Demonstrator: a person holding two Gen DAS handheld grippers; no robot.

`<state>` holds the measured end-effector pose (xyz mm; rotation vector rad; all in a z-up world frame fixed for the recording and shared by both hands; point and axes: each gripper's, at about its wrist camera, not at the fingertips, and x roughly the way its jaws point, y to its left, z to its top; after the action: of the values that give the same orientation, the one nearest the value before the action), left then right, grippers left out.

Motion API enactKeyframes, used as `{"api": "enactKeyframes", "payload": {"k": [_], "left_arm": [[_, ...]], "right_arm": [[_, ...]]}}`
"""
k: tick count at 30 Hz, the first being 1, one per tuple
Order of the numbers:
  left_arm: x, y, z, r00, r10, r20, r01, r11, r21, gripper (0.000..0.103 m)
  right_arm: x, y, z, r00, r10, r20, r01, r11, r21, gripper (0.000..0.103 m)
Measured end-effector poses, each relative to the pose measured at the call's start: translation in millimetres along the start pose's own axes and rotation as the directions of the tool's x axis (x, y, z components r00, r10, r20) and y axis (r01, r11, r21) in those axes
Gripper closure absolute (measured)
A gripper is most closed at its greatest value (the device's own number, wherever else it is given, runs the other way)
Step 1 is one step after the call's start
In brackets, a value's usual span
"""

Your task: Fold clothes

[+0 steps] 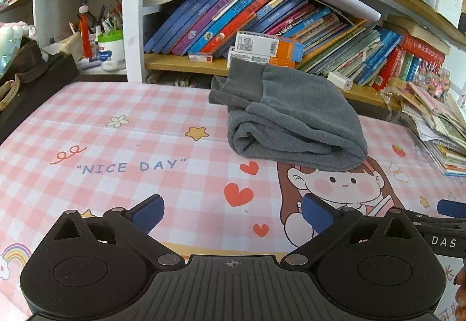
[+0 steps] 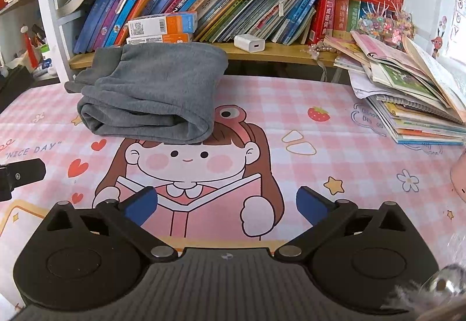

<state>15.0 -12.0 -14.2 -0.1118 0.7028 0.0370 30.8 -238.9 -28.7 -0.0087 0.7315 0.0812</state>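
The grey fleece garment (image 1: 291, 114), folded into a thick soft bundle, lies on the counter covered by a pink checked cloth (image 1: 122, 146) with a cartoon girl, towards the far edge, just before the bookshelf full of leaning books (image 1: 262, 15). Both tongs hang back from it, apart from the cloth bundle and holding nothing. The left tongs (image 1: 233, 214) stand wide, and the bundle lies ahead and to their right. The right tongs (image 2: 227, 206) also stand wide, with the bundle ahead and to their left. So the bundle sits between the two, roughly as near to one as the other. Its long axis runs across both views, parallel to the shelf edge. The rolled fold faces the tongs; the ribbed cuffs (image 1: 233, 82) point left and away. By my judgement the folding looks finished.
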Motion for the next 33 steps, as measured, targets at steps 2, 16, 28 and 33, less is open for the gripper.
{"api": "enactKeyframes", "payload": {"k": [2, 16, 28, 33], "left_arm": [[0.1, -0.2, 0.0, 1.0, 0.001, -0.002, -0.001, 1.0, 0.002, 0.001], [3.0, 1.0, -1.2, 1.0, -0.009, -0.014, 0.009, 1.0, -0.009, 0.0], [4.4, 1.9, -2.0, 1.0, -0.007, -0.021, 0.006, 1.0, -0.02, 0.0], [4.9, 2.4, -1.6, 1.0, -0.003, -0.026, 0.002, 1.0, -0.023, 0.0]], "right_arm": [[0.0, 0.3, -0.1, 1.0, 0.001, -0.001, -0.001, 1.0, 0.0, 0.001], [0.5, 1.8, -0.6, 1.0, 0.004, -0.011, -0.004, 1.0, -0.006, 0.0], [2.1, 2.8, -1.2, 1.0, 0.005, -0.02, -0.006, 1.0, -0.009, 0.0], [2.7, 2.9, -1.5, 1.0, 0.007, -0.021, -0.007, 1.0, -0.011, 0.0]]}}
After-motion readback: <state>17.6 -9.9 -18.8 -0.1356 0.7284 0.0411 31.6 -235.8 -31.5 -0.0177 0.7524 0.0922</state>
